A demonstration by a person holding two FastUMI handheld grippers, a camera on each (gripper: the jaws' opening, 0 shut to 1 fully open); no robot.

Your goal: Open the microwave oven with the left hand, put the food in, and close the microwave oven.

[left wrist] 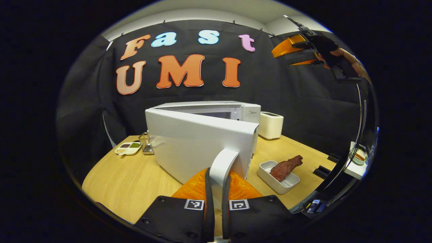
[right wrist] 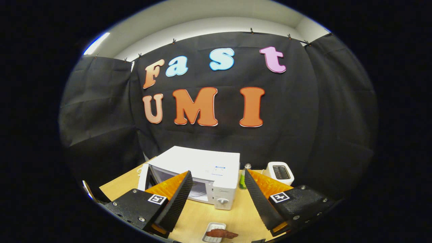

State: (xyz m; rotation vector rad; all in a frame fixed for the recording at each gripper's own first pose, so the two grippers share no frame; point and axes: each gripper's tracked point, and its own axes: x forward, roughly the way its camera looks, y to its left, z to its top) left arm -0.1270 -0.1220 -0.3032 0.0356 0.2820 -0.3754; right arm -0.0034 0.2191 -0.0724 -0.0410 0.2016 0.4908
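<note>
Pulling the microwave door (left wrist: 199,145) by its handle (left wrist: 221,165) clamped in my left gripper (left wrist: 217,202), right gripper (right wrist: 217,202) wide, food (right wrist: 221,233) bottom centre, directly below it.

The left gripper (left wrist: 216,189) has two flat black blocks at the bottom of the left gripper view, with round screws near their edges. Each block carries a small white square sticker with a black pattern on it. The right gripper (right wrist: 217,199) has two black blocks too, with shiny screws and the same kind of square stickers. Its fingers (right wrist: 177,199) have ridged inner faces, like tiny steps. In the upper right of the left gripper view, a hand (left wrist: 347,59) shows beside black parts.
</note>
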